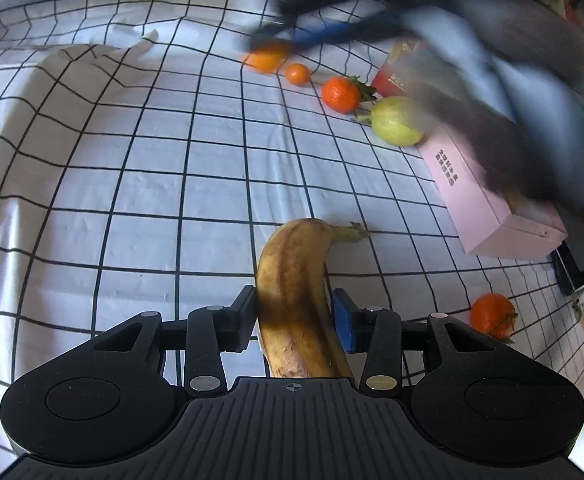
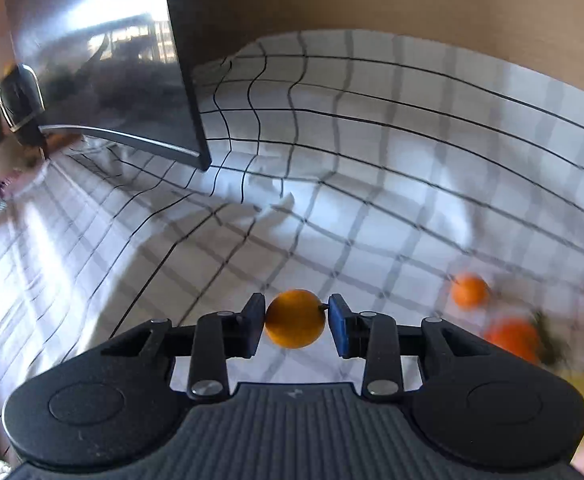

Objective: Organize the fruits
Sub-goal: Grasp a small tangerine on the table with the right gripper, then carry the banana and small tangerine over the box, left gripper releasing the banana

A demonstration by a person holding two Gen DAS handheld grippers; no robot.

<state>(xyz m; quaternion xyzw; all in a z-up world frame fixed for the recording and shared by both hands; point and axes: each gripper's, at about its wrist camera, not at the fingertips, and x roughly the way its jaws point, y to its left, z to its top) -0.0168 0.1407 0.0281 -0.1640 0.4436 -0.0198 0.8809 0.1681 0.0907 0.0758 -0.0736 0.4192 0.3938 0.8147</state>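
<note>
The left gripper (image 1: 295, 320) has its fingers clamped on a ripe, brown-streaked banana (image 1: 295, 292), gripping it across the middle with the stem end pointing away over the checked cloth (image 1: 132, 184) on the worktop. The right gripper (image 2: 295, 322) holds a small orange (image 2: 295, 319) between its fingers, though the right finger seems to touch only at a little stem nub, so that hold looks thin to me. Further off, a tangerine (image 1: 297, 73), a leafy mandarin (image 1: 341, 94) and a green guava (image 1: 395, 121) sit in a loose row beside a pink box (image 1: 487, 204), and another mandarin (image 1: 493, 316) lies near the cloth's edge. The right-hand view is smeared with motion, and I'd worry that a fast swing could let the round orange slip out and roll. The soft banana could bruise if squeezed harder.
</note>
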